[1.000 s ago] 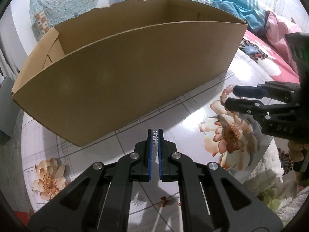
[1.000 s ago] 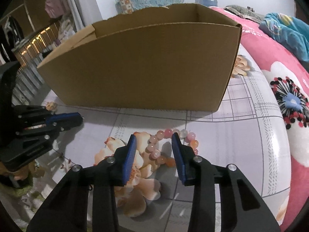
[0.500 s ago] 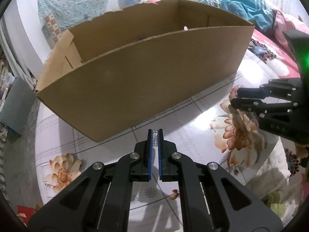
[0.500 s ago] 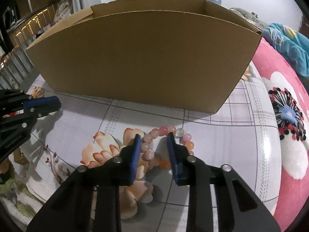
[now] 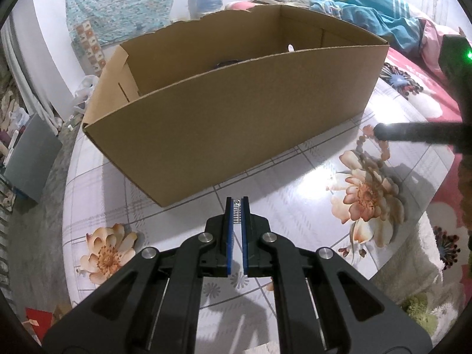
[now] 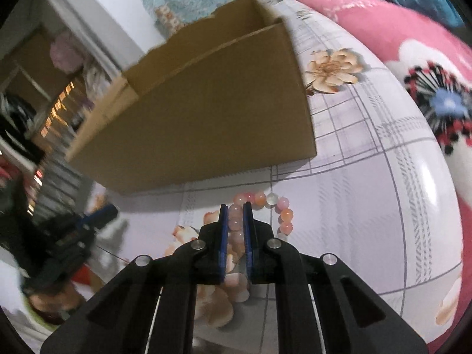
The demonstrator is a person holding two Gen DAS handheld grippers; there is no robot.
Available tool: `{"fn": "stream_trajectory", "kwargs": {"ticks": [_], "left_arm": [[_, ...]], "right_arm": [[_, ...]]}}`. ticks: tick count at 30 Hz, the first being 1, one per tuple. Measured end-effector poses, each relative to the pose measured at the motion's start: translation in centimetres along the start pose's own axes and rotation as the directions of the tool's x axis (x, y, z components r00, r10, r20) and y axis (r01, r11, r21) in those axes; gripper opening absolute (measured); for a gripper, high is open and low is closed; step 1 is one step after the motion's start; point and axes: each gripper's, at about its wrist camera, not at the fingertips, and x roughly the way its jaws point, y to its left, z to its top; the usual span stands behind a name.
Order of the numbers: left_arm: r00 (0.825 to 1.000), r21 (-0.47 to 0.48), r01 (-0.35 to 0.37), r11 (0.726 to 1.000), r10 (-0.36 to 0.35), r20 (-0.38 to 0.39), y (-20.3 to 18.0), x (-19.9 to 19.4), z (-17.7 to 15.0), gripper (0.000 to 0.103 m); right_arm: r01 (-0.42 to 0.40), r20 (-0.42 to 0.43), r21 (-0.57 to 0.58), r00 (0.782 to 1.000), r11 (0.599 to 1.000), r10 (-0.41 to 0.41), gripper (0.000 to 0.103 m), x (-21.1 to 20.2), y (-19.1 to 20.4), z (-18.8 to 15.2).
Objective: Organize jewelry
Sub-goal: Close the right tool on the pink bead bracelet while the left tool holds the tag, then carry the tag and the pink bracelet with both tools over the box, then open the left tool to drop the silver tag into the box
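Observation:
A pink and orange bead bracelet [image 6: 274,206] lies on the flowered tablecloth in front of a brown cardboard box [image 6: 206,112]. My right gripper [image 6: 235,206] is shut on the bracelet's left side; it shows in the left wrist view [image 5: 380,134] with beads [image 5: 385,152] hanging under its tip. My left gripper [image 5: 236,202] is shut on a small silver metal piece [image 5: 236,211], held above the table in front of the open box [image 5: 236,124]. A dark item lies inside the box [image 5: 227,63].
The round table [image 5: 295,206] has a glossy flower-print cloth. A pink bed cover [image 6: 383,38] and blue blanket [image 5: 368,8] lie at the right. A grey bin [image 5: 29,162] stands on the floor at the left.
My right gripper closed on the bracelet and tilted, with beads lifting. My left gripper rose and pulled back, so the box's inside shows.

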Motion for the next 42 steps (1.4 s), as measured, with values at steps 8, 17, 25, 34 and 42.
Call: {"fn": "stream_trajectory", "kwargs": {"ticks": [8,17,25,34,42], "left_arm": [[1.000,0.000,-0.009,1.000,0.009,0.029,-0.3,-1.4,0.0,0.004],[0.980,0.010,0.090,0.996,-0.090,0.179,1.1,-8.4,3.3,0.004],[0.961,0.055,0.193,0.980,-0.200,0.192,3.2,-8.6,10.4,0.004],[0.930,-0.025,0.340,0.940,-0.341,-0.139,3.7,3.1,15.0,0.004],[0.874,-0.117,0.328,0.937,-0.348,-0.338,4.6,9.4,16.1,0.011]], "right_arm": [[-0.152,0.086,0.106,0.986,0.983,0.143,0.010,-2.8,-1.9,-0.7],[-0.229,0.241,0.000,0.945,0.973,0.222,0.010,-9.9,-0.3,1.7],[-0.257,0.257,-0.194,0.918,0.947,0.302,0.010,-11.9,3.7,8.6],[-0.232,0.071,-0.275,0.963,0.933,0.260,0.010,-4.5,4.7,14.0],[-0.190,-0.043,-0.316,0.982,0.930,0.186,0.010,0.4,4.8,16.1]]}}
